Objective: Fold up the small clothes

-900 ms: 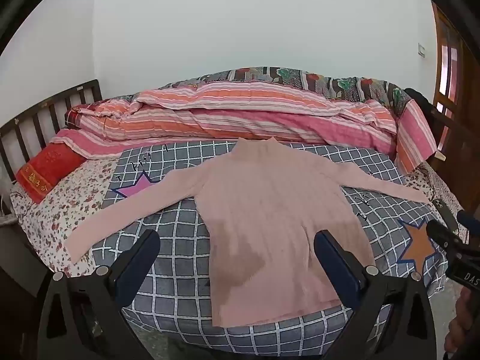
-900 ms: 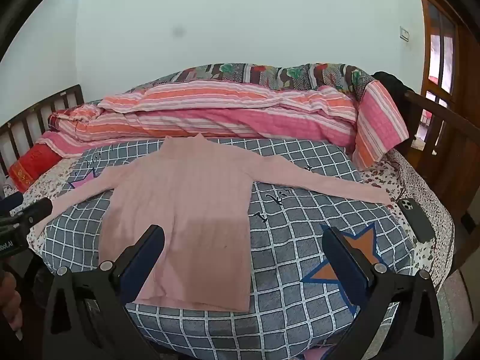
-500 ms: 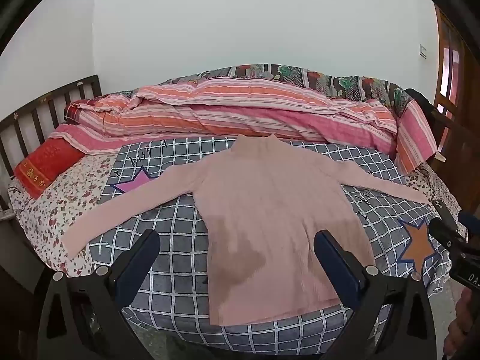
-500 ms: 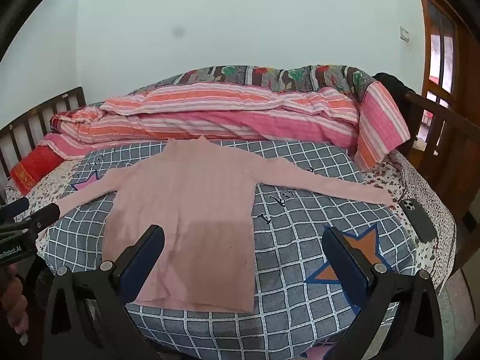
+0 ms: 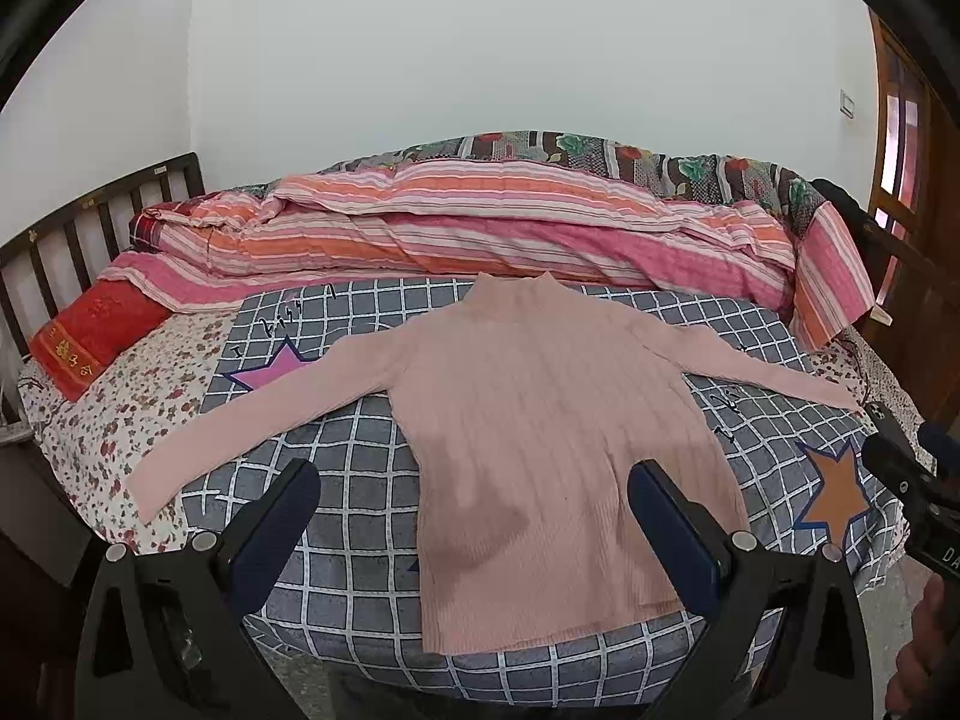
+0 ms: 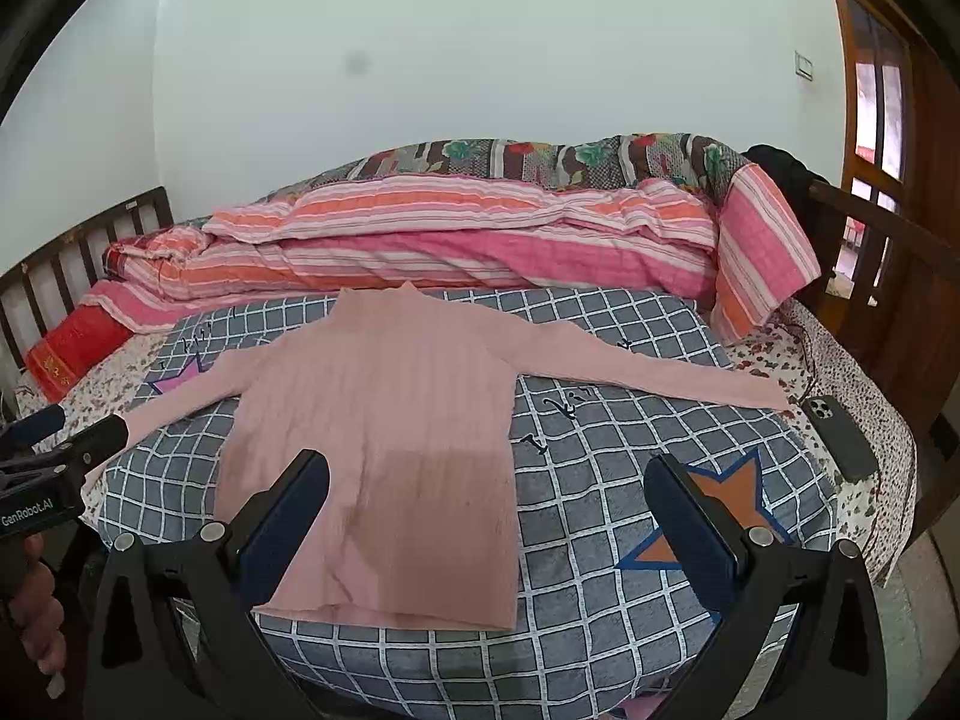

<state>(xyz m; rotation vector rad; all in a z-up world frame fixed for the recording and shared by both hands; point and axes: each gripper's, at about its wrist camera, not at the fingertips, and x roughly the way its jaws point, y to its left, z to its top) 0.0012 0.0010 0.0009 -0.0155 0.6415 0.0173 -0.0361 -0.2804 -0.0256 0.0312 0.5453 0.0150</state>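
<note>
A pink long-sleeved ribbed sweater [image 5: 540, 432] lies flat on the grey checked bedspread [image 5: 360, 540], collar toward the far quilts, both sleeves spread out sideways. It also shows in the right wrist view [image 6: 384, 432]. My left gripper [image 5: 474, 495] is open and empty, held before the sweater's hem, above the bed's near edge. My right gripper [image 6: 486, 483] is open and empty, held before the hem's right side. Each gripper shows at the edge of the other's view.
Striped pink and orange quilts [image 5: 480, 228] are piled along the far side. A red pillow [image 5: 90, 330] lies at the left by the dark wooden headboard [image 5: 72, 222]. A dark phone [image 6: 840, 435] lies at the bed's right edge, near the right sleeve's cuff.
Both grippers have pulled back and risen slightly, so the bed and sweater sit a little lower and farther in both views. Jaws stay open.
</note>
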